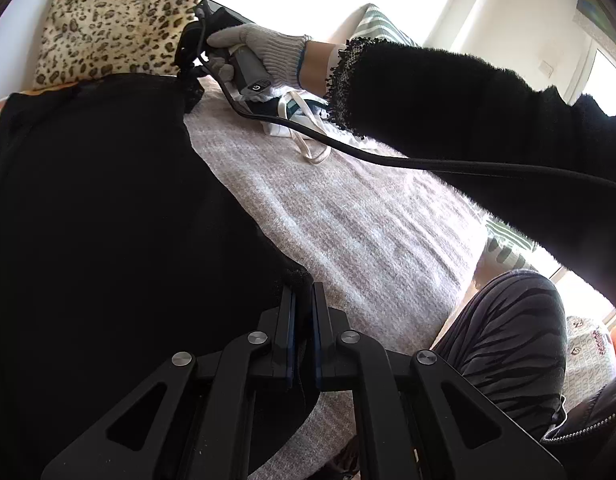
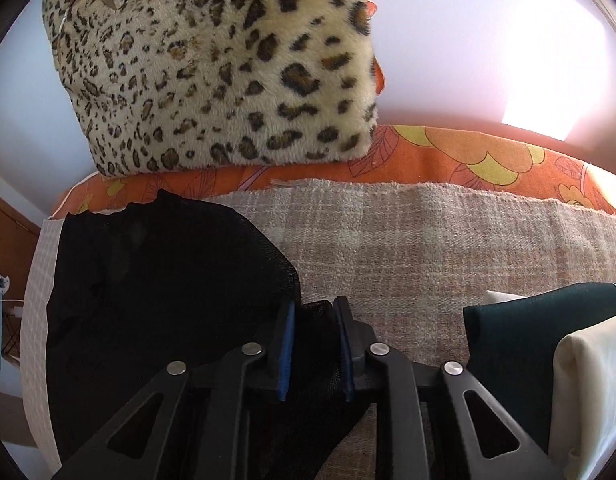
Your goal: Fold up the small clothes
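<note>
Holding a black garment [image 1: 108,208] by two of its corners, I had both grippers down on the bed. My left gripper [image 1: 304,300] was clamped on the near corner of the cloth, its blue-padded jaws drawn together with only a thin fold of dark fabric between them. From that wrist the garment spread away up and to the left, lying over a pale woven blanket [image 1: 347,220].

My right hand [image 1: 252,54], in a grey knit glove, gripped the handle of the other tool at the far corner of the garment, with a black fuzzy sleeve [image 1: 467,96] behind it and a black cable [image 1: 387,160] trailing across the blanket. My right gripper [image 2: 313,312] was pinched on a bunch of sheer black mesh, the cloth filling the narrow gap between the blue pads [image 2: 286,344]. In that view the garment lay to the left on the blanket and ran up to its far edge.

A leopard-print cushion [image 2: 212,64] stood at the head of the bed on an orange flowered sheet [image 2: 447,152]. To the right of my right gripper lay a dark green cloth [image 2: 519,332] and a cream one [image 2: 595,392], touching each other. A white drawstring [image 1: 311,152] curled on the blanket near them. My knee in grey striped trousers [image 1: 507,340] showed at the lower right of the left view.
</note>
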`<state>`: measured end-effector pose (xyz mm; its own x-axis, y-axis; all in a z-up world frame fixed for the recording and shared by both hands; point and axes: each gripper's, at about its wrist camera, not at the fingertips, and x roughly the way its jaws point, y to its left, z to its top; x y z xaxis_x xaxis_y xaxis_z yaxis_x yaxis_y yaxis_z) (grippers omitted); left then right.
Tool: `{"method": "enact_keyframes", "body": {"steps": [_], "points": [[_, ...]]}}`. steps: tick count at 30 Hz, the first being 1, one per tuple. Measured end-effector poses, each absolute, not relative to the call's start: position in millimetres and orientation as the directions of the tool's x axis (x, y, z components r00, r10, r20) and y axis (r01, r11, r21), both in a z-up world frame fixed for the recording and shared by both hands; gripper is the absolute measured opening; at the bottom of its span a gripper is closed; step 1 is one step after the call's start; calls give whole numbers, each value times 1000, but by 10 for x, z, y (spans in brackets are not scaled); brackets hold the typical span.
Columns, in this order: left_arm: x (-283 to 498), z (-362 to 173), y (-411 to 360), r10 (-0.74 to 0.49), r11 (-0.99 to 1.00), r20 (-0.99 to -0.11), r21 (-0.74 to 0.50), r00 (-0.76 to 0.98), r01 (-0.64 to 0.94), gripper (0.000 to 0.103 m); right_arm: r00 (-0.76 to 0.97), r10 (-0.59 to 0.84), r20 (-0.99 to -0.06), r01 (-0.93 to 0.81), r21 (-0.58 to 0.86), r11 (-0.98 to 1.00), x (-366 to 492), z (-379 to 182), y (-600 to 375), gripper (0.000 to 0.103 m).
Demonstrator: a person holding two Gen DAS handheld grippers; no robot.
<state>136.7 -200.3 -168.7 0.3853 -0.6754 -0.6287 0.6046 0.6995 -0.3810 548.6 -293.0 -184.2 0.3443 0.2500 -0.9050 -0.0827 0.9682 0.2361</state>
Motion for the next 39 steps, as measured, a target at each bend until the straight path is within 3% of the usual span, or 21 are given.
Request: {"method": "enact_keyframes", "body": {"steps": [24,39], "points": [[1166,-1708,-1186,-662,748,-568,-457,489,481,5,438,85,-895,-156,18,988,5578,-842,-1636,0],[1044,-1834,-796,-600,799,-582,-459,549,387,5,442,33,-896,-284,-105,953,5690,-1020,-330,0]]}}
